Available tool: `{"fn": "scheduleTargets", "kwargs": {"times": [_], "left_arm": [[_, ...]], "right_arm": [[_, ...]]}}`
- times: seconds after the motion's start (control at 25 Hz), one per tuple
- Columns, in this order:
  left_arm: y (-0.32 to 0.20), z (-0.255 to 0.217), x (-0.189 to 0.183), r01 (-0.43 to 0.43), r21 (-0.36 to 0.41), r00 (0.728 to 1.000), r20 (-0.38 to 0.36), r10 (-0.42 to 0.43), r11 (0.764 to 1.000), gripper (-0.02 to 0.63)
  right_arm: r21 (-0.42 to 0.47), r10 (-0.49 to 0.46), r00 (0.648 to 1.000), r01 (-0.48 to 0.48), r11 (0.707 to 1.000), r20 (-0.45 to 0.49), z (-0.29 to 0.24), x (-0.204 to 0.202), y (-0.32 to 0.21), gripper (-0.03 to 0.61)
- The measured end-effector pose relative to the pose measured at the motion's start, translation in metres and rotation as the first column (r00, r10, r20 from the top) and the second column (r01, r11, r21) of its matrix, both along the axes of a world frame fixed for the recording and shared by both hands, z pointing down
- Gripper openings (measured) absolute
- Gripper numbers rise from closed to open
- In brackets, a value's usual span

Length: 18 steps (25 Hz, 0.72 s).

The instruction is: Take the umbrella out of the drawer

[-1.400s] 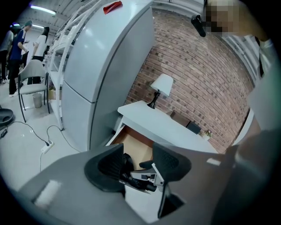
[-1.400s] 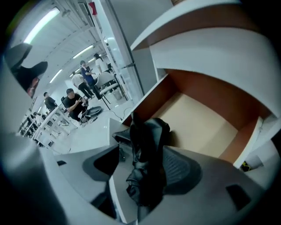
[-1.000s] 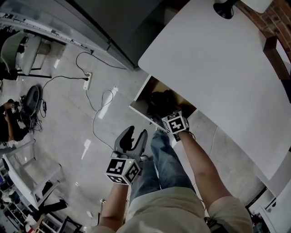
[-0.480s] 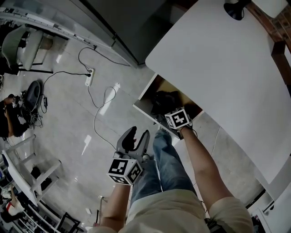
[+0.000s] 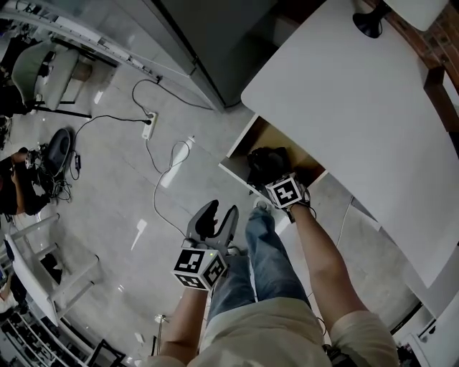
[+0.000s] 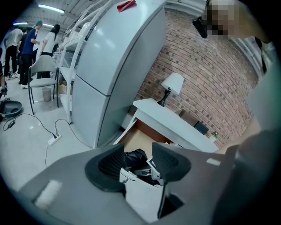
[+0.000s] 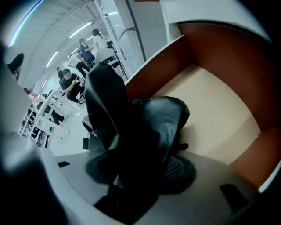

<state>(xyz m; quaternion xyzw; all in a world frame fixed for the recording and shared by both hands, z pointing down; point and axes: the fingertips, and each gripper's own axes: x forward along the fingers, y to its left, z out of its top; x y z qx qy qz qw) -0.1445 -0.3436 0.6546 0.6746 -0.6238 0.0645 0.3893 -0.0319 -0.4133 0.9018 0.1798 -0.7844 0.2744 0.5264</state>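
Observation:
The black folded umbrella (image 5: 265,159) lies in the open wooden drawer (image 5: 240,145) under the white table (image 5: 344,100). My right gripper (image 5: 276,178) reaches down into the drawer from its front edge. In the right gripper view its jaws have just been closing, and the bunched umbrella fabric (image 7: 145,127) fills the gap of the right gripper (image 7: 140,169), touching both pads. My left gripper (image 5: 214,218) hangs open over the floor, left of the drawer, with nothing between its fingers. Through the left gripper (image 6: 137,162) I see the umbrella (image 6: 134,157) and the drawer (image 6: 136,136).
A tall grey fridge (image 6: 114,74) stands left of the table. A lamp (image 5: 369,18) sits at the table's far end. A power strip (image 5: 149,123) and cables lie on the floor. The person's jeans leg (image 5: 262,258) is just below the drawer front.
The head view has swung, so the drawer and table sit further right in the picture. The right gripper stays at the drawer front over the umbrella. The left gripper has drifted slightly.

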Motion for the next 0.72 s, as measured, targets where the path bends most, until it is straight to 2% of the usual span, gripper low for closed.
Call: {"fn": "scheduleTargets", "kwargs": {"times": [0.32,0.72], "left_arm": [[0.022,-0.021,0.006,-0.028,0.043,0.999,0.017,0.027,0.999,0.204],[0.072,-0.05,0.009,-0.067,0.086,0.998,0.022,0.066,0.994,0.186]], "right_arm": [[0.078,0.109,0.991,-0.115,0.99,0.078,-0.06,0.018,0.008,0.241],[0.14,0.207,0.958,-0.237,0.961,0.201,-0.145,0.025,0.057,0.241]]}}
